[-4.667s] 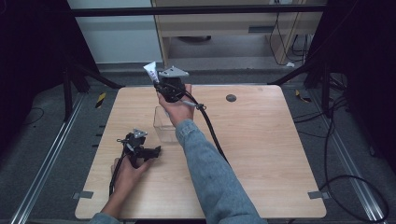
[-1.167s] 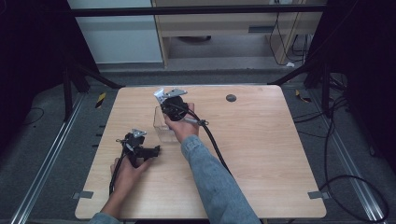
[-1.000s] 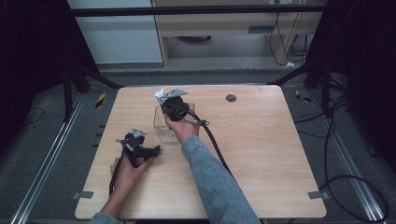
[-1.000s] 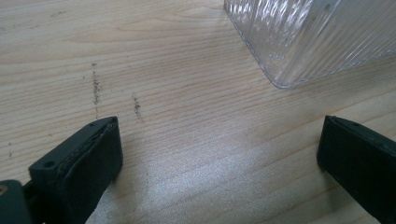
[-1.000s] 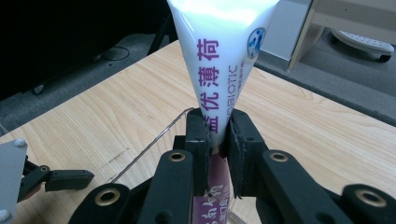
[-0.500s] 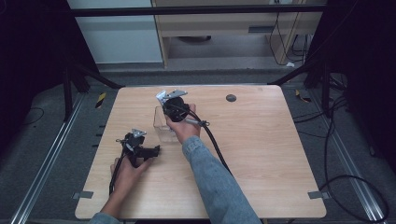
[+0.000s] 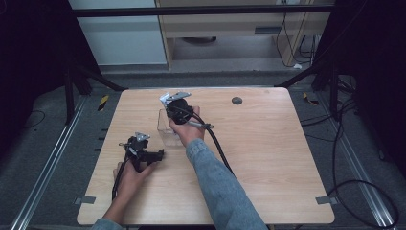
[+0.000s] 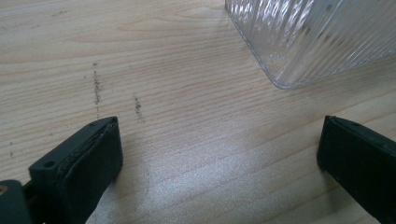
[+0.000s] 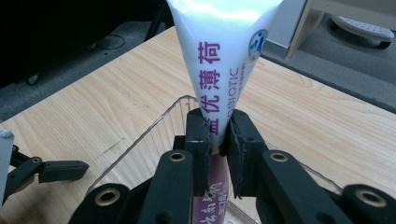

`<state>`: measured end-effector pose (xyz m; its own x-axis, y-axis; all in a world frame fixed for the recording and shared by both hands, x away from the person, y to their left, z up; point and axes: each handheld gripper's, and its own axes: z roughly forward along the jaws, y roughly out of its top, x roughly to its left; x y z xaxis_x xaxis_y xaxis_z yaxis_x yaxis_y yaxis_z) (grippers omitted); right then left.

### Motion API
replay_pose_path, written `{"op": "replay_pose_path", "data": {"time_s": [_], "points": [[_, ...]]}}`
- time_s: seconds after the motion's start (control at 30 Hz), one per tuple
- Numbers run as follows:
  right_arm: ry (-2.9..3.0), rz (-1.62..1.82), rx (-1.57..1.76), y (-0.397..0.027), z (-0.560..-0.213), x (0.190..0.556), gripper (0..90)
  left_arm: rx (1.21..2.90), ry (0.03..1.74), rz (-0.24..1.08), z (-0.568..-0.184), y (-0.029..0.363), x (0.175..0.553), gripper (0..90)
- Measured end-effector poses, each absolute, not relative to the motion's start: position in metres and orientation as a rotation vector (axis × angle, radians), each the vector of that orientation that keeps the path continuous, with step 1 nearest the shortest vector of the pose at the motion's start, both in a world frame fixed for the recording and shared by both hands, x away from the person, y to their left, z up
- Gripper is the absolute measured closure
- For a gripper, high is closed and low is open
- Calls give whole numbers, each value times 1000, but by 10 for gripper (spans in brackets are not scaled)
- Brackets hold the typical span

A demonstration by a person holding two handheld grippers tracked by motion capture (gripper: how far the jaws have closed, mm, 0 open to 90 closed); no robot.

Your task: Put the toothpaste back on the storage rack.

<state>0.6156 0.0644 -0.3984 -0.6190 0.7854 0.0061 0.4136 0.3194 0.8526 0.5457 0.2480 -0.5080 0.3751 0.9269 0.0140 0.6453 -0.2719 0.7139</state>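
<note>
Wooden table (image 7: 268, 158) carries a clear ribbed container (image 7: 165, 129) near its middle, open side up, seemingly there to receive the item. Right gripper (image 9: 218, 135) hangs just over the container's rim, jaws clamped narrow on a white tube (image 9: 223, 60) with purple lettering, probably for lowering inside. Left gripper (image 7: 143, 152) rests on the table beside the container, jaws wide and empty.

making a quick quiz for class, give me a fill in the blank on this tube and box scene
1. The right gripper is shut on a white ____ with purple print.
2. The left gripper rests on the table with its jaws ____.
3. The clear ribbed box is made of see-through ____.
4. The tube is held above the ____.

Missing words: tube; open; plastic; box
</note>
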Motion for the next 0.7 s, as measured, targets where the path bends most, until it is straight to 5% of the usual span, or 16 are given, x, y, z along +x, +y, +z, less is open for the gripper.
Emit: {"op": "replay_pose_path", "data": {"time_s": [0.7], "points": [[2189,1189,1082,78,-397,622,791,2016,1351,584,-508,248,546,0]]}}
